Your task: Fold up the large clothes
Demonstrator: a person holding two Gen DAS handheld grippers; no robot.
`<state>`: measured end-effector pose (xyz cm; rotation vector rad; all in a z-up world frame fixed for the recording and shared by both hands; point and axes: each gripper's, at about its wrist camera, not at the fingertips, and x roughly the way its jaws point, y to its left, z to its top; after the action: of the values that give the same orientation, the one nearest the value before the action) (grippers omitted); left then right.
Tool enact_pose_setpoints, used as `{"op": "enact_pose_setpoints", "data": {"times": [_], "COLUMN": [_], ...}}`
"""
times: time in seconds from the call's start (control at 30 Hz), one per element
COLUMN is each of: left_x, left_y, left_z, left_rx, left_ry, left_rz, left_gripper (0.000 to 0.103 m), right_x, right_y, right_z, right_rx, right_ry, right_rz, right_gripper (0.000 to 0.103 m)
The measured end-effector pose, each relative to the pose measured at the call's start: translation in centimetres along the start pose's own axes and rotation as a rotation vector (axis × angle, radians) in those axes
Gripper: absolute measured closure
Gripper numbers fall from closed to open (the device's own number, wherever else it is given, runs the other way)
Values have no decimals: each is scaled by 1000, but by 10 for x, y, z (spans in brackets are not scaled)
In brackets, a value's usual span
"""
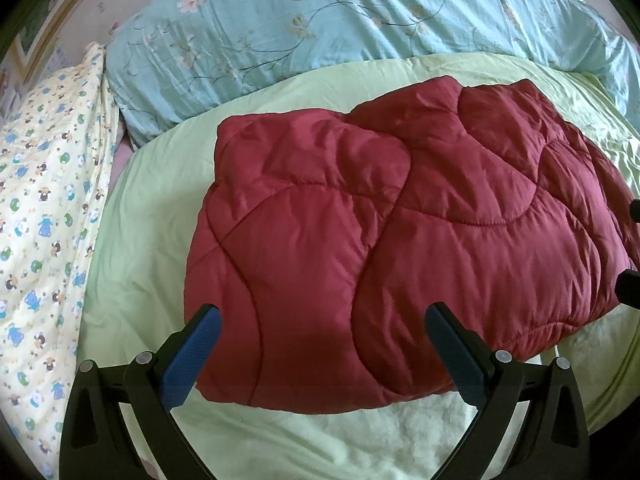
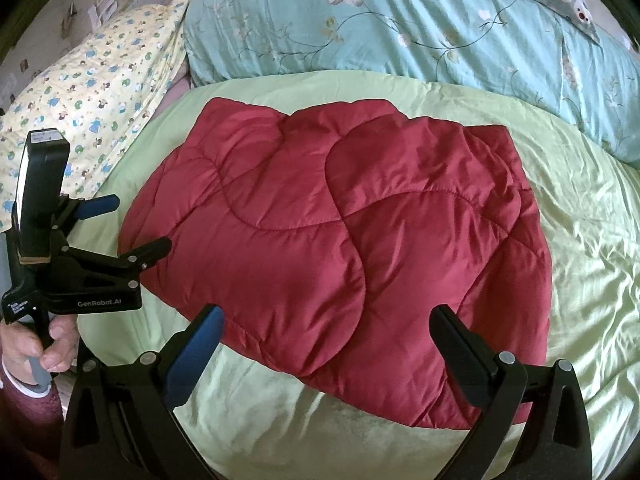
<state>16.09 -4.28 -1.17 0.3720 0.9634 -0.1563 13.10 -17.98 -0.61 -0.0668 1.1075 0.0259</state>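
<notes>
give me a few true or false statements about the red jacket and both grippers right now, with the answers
1. The dark red quilted padded jacket lies in a folded bundle on the pale green blanket. True.
2. The right gripper is clamped on the jacket's hem. False: its fingers stand wide apart, holding nothing.
3. The left gripper is open. True.
4. A turquoise floral quilt lies beyond the jacket. True.
5. The yellow cartoon-print bedding covers the jacket. False: it lies off to the left, apart from the jacket.
6. In the right wrist view the left gripper sits right of the jacket. False: it is at the jacket's left edge.
</notes>
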Motion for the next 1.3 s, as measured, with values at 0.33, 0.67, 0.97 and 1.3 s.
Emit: {"op": "enact_pose_setpoints", "data": {"times": [0.33,0.67,0.97,1.3], "left_x": [3,5,7,6], "left_y": [-2,-4,-6,-6], "left_z": [3,5,7,8], "left_rx": [6,11,14,14], "left_ry": [2,7,9,4], "left_rz": [-1,6,6,3], "left_gripper": [0,0,0,0], "right_x": [-1,-1,-2,-2], "right_y": [-2,-3,-5,-7], "right_z": [2,6,7,7], "right_rx": [-1,-11,-10,-8], "right_ry": [-8,-13,-16,-16], "right_rz": [-1,7,7,5], "right_gripper": [0,0,0,0]}}
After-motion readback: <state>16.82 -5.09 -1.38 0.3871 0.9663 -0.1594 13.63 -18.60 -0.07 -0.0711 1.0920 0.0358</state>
